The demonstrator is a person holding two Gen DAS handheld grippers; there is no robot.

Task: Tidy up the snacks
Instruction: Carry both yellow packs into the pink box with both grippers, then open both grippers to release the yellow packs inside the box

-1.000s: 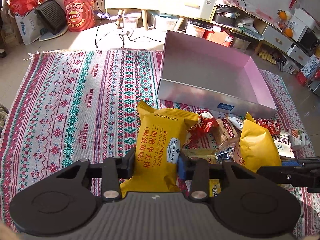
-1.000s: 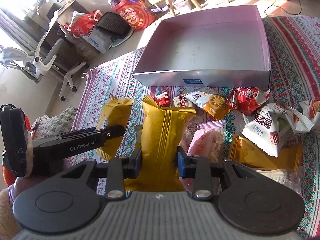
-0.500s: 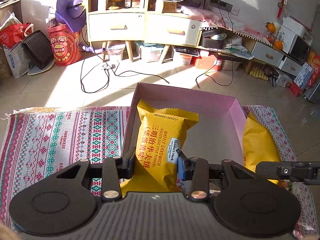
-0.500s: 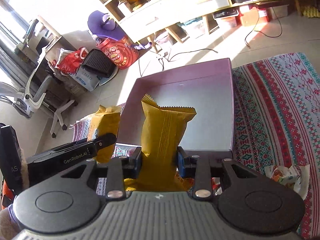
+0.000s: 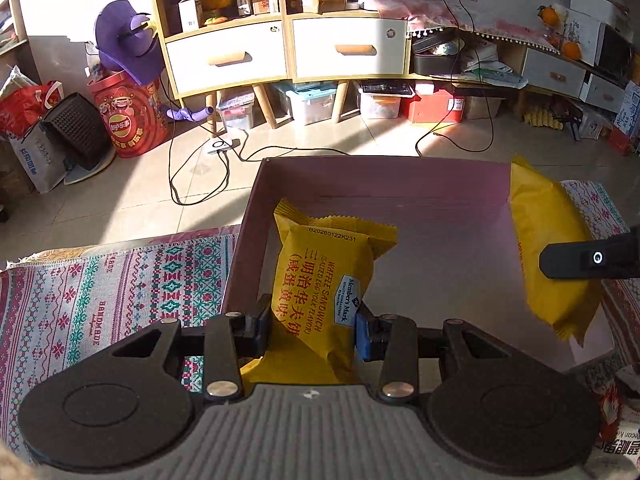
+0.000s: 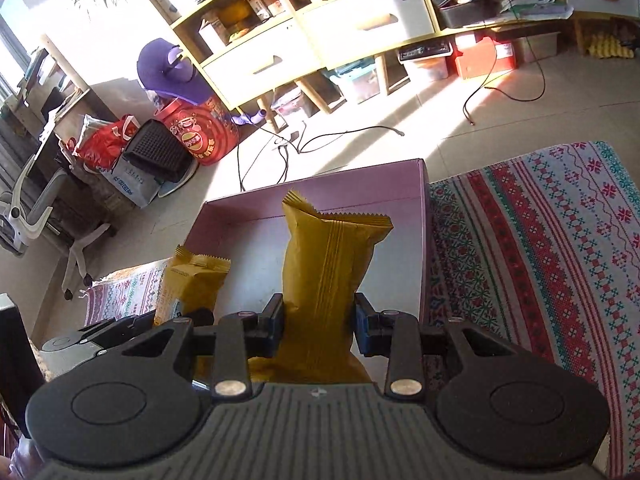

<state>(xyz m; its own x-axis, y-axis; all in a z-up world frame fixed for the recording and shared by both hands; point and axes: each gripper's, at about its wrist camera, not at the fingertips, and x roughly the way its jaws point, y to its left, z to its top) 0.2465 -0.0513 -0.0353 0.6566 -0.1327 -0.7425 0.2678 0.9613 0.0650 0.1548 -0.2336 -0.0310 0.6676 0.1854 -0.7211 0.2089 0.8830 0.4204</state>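
Note:
My left gripper [image 5: 314,322] is shut on a yellow waffle sandwich packet [image 5: 326,280] and holds it over the near left part of the pink box [image 5: 400,184]. My right gripper [image 6: 318,322] is shut on a second yellow packet [image 6: 326,276], held over the same pink box [image 6: 424,216]. The right gripper's packet also shows at the right of the left wrist view [image 5: 552,252]. The left gripper's packet shows at the left of the right wrist view [image 6: 192,284]. The box floor looks bare.
The box sits on a patterned woven mat [image 5: 112,292], also seen in the right wrist view [image 6: 540,260]. A few loose snack packets [image 5: 616,432] lie at the near right. Beyond the mat are a tiled floor with cables [image 5: 200,168], a shelf unit [image 5: 280,52] and a red tub [image 5: 128,120].
Both grippers have lifted their yellow packets off the mat and carried them forward over the pink box. The snack pile has dropped out of view below.

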